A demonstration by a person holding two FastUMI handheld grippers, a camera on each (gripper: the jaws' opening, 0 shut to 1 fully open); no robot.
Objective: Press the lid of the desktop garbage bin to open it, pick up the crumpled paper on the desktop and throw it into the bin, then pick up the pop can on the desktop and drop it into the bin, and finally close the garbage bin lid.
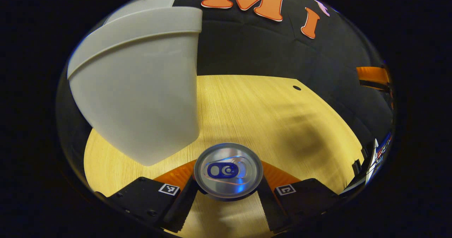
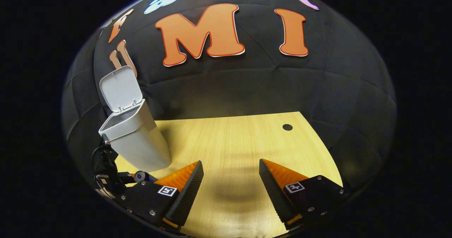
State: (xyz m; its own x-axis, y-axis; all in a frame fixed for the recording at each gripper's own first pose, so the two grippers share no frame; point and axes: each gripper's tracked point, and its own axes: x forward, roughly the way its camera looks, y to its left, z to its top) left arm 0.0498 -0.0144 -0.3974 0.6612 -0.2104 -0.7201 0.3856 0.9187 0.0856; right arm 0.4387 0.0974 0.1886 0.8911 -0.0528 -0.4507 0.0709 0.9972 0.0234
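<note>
In the left gripper view a silver pop can (image 1: 228, 171) with a blue tab lies between my left gripper's (image 1: 228, 186) fingers, its top facing the camera. Both fingers press on its sides. The grey bin (image 1: 141, 96) stands close by on the left. The right gripper view has the bin (image 2: 137, 142) at the left of the wooden table with its lid (image 2: 120, 88) swung up and open. Beside the bin's base are the left gripper (image 2: 132, 177) and the can's end (image 2: 143, 176). My right gripper (image 2: 231, 164) hovers open over bare tabletop, nothing between its fingers.
The wooden table (image 2: 240, 139) stretches to the black cloth wall behind. A small dark hole (image 2: 287, 127) sits near its far right corner. Orange and dark gear (image 1: 374, 75) shows at the right edge of the left gripper view.
</note>
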